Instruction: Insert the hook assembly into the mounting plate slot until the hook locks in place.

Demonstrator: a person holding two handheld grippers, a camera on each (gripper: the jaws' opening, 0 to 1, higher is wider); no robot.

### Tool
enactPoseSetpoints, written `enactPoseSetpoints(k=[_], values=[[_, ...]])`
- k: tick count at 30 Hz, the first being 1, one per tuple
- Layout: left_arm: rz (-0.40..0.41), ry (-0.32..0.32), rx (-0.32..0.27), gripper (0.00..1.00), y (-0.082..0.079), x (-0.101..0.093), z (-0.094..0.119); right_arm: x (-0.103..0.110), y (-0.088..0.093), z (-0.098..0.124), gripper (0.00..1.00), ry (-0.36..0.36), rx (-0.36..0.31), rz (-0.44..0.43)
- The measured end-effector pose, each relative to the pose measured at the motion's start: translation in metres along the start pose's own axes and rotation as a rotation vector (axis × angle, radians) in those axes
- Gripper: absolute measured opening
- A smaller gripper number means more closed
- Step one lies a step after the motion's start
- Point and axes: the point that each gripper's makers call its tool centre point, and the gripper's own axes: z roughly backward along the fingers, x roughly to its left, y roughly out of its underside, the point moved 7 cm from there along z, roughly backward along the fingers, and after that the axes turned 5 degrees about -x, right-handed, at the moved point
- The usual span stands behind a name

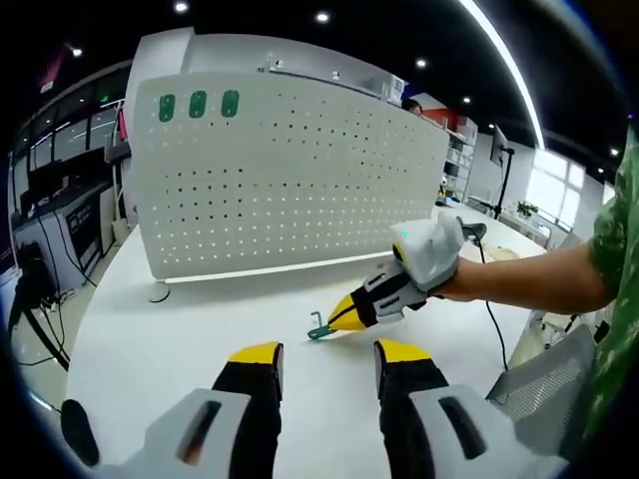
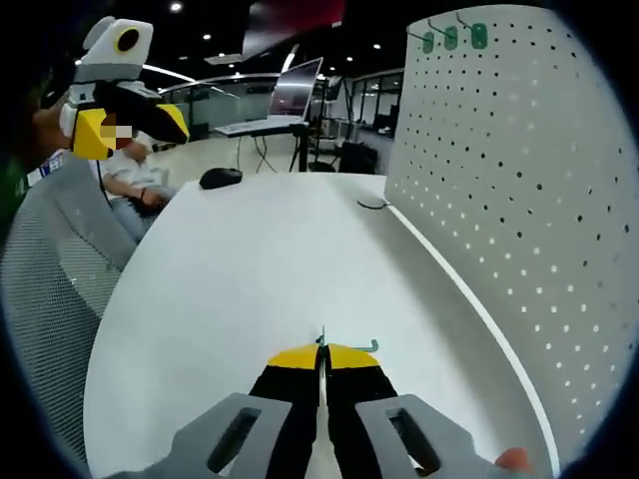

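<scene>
A small green hook [image 1: 319,328] lies low over the white table [image 1: 160,329], pinched in the yellow tips of my right gripper [image 1: 342,316], which a gloved hand brings in from the right. In the right gripper view the jaws of the right gripper [image 2: 321,359] are shut, and the green hook [image 2: 360,348] sticks out to the right of the tips. My left gripper [image 1: 329,355] is open with nothing between its jaws, just short of the hook; it also appears raised at the upper left [image 2: 130,125]. The white perforated mounting plate [image 1: 290,170] stands upright behind.
Three green hooks [image 1: 198,104] hang at the plate's top corner [image 2: 451,38]. A black mouse [image 2: 222,178] and a laptop [image 2: 295,95] sit at the table's far end, near a seated person [image 2: 140,185]. A mesh chair [image 2: 50,299] stands beside the table. A cable [image 1: 489,309] runs across the table.
</scene>
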Motion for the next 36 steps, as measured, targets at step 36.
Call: enactPoseSetpoints(k=[36], values=[[0.006, 0.015, -0.003, 0.35, 0.003, 0.004, -0.006, 0.028, 0.013, 0.005, 0.0, -0.017, 0.078, 0.028]])
